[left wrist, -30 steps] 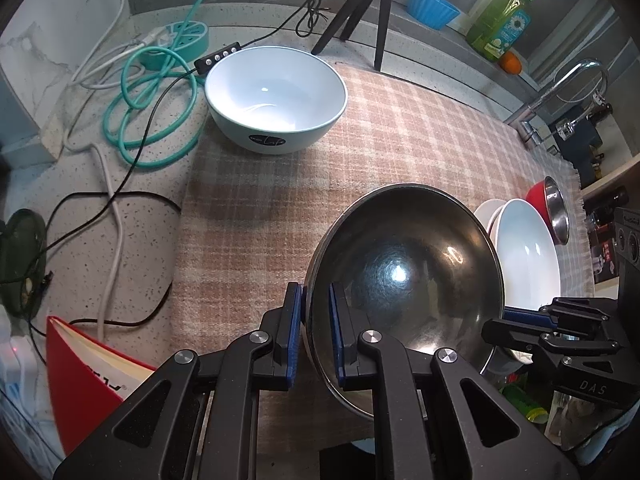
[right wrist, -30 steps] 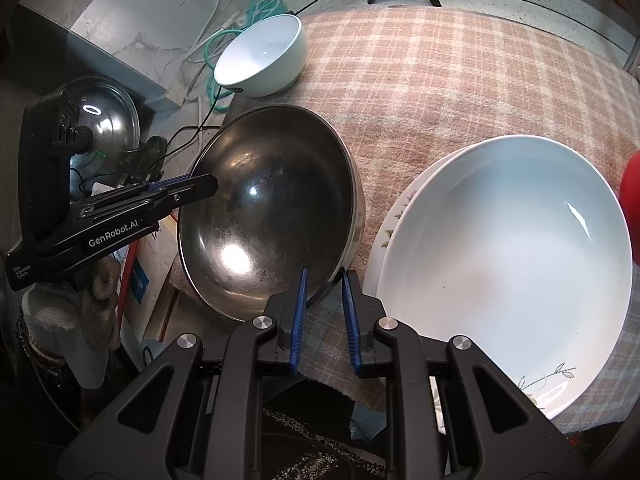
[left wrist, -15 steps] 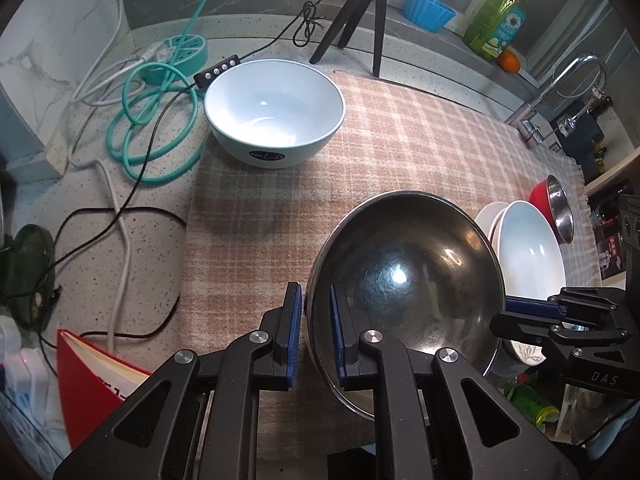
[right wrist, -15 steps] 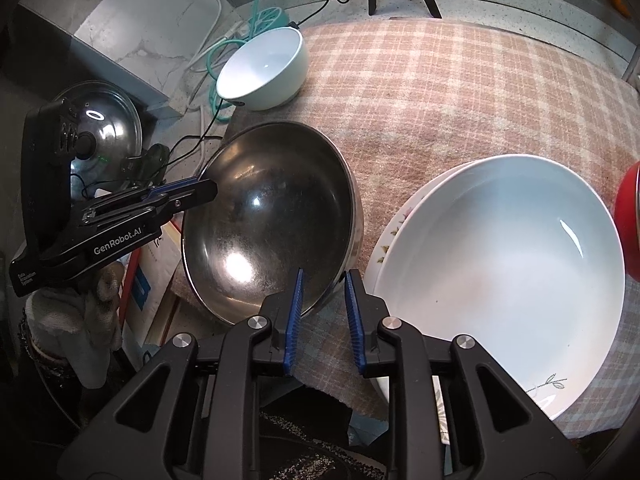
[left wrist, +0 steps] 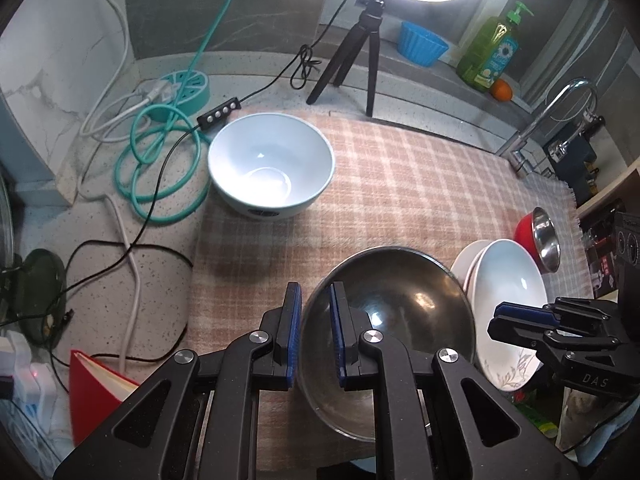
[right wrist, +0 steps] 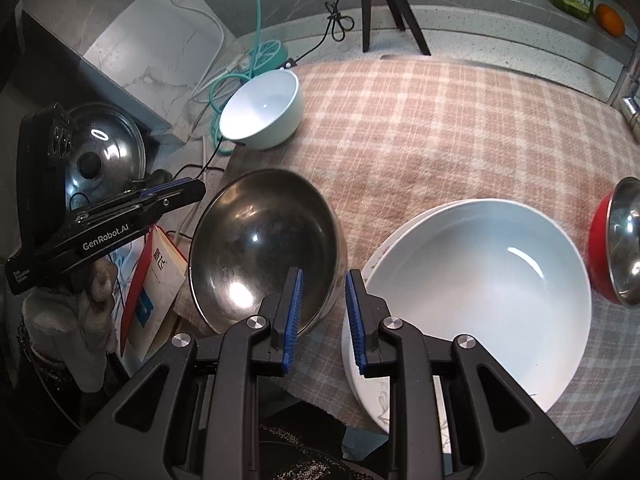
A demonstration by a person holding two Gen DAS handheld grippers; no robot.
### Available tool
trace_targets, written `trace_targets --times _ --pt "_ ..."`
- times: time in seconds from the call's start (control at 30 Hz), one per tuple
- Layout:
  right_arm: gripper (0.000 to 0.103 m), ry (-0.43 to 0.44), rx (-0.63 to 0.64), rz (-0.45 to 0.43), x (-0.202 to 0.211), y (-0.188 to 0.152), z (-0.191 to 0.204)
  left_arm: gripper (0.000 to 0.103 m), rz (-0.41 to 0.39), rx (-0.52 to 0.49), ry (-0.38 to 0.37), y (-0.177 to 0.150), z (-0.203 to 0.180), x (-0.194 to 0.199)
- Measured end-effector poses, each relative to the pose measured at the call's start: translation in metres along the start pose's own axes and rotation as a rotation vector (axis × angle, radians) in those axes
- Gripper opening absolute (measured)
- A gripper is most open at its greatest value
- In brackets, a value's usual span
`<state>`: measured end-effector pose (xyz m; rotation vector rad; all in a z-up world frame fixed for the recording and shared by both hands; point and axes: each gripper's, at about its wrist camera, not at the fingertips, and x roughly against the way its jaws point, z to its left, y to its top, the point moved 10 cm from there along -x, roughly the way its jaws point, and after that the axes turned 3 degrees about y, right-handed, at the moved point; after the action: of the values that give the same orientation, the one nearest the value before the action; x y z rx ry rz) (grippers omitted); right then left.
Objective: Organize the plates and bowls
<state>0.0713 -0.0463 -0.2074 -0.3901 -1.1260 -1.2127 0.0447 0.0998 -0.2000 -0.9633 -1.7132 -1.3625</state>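
A large steel bowl (left wrist: 396, 320) (right wrist: 264, 248) sits on the checked cloth (left wrist: 400, 200) at the near edge. My left gripper (left wrist: 315, 312) straddles its left rim with a small gap each side, open. My right gripper (right wrist: 322, 300) straddles its right rim, jaws apart, open. A white deep plate (right wrist: 480, 296) (left wrist: 508, 304) lies stacked on another plate to the right of the steel bowl. A pale blue bowl (left wrist: 272, 168) (right wrist: 262, 110) stands at the cloth's far left corner. A red bowl with steel lining (right wrist: 618, 244) (left wrist: 538, 236) is at the far right.
Teal hose and cables (left wrist: 160, 152) lie on the counter left of the cloth. A tripod (left wrist: 360, 48), blue cup (left wrist: 422, 44), soap bottle (left wrist: 490, 56) and orange (left wrist: 502, 90) stand at the back. A faucet (left wrist: 552, 120) is right. A red book (left wrist: 96, 384) and pot lid (right wrist: 100, 156) are left.
Both grippers have opened slightly around the steel bowl's rim and pulled back and up. The bowl now rests lower on the cloth, and more of the back counter shows.
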Motion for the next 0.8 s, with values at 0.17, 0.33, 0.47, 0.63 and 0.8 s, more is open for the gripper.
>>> trace_targets --times 0.17,0.33,0.47,0.63,0.8 --pt "0.041 -0.004 -0.026 -0.057 0.018 0.008 -0.016 0.013 -0.006 0.010 -0.051 0.007 -0.021 -0.002" --pt "0.042 -0.037 -0.051 -0.098 0.039 0.010 -0.044 0.013 -0.018 -0.015 -0.084 0.014 -0.054 -0.004" --pt "0.049 -0.072 -0.080 -0.131 0.056 0.009 -0.073 0.025 -0.025 -0.048 -0.090 0.016 -0.078 -0.008" --pt "0.052 -0.130 -0.125 -0.177 0.082 0.007 -0.110 0.025 -0.032 -0.103 -0.098 0.018 -0.113 -0.013" --pt "0.052 -0.214 -0.138 -0.214 0.107 0.004 -0.142 0.025 -0.046 -0.164 -0.096 0.021 -0.146 -0.015"
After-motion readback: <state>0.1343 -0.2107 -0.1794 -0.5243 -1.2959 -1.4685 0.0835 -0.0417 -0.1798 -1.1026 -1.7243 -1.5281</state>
